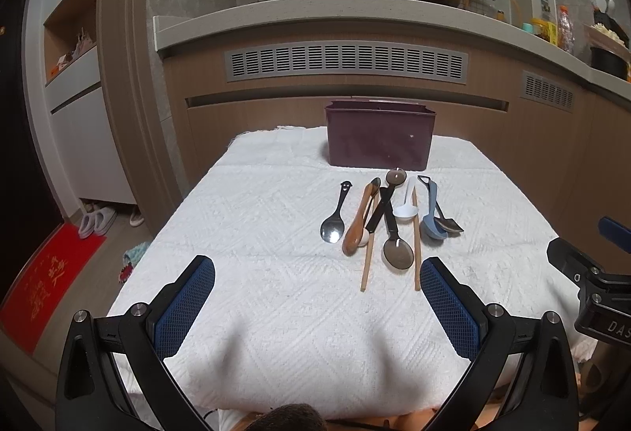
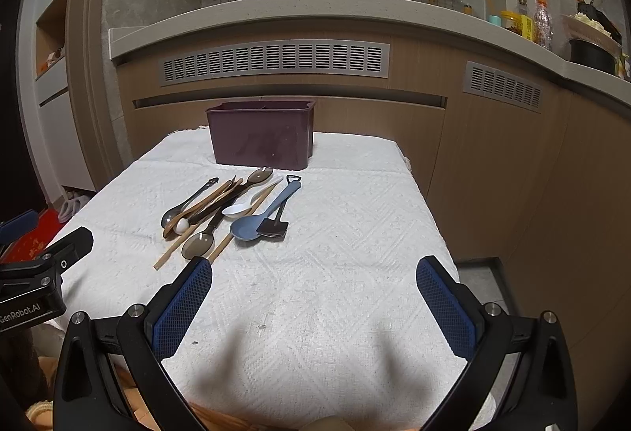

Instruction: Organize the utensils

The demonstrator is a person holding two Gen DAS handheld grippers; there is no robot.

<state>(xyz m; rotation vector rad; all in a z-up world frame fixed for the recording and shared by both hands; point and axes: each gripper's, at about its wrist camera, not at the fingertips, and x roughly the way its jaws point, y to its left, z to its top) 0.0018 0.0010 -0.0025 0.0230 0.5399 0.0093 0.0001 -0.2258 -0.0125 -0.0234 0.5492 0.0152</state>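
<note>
left hand-held gripper point(image 1: 317, 297): wide, empty
right hand-held gripper point(image 2: 313, 297): wide, empty
utensils point(image 1: 388, 222): piled mid-counter, before bin point(image 1: 380, 135) at far edge
step: likely start, nothing picked
next: grab one spoon

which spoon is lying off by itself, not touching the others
The steel spoon with the smiley-face handle, leftmost in the row; bare cloth surrounds it, while the others overlap.
</note>
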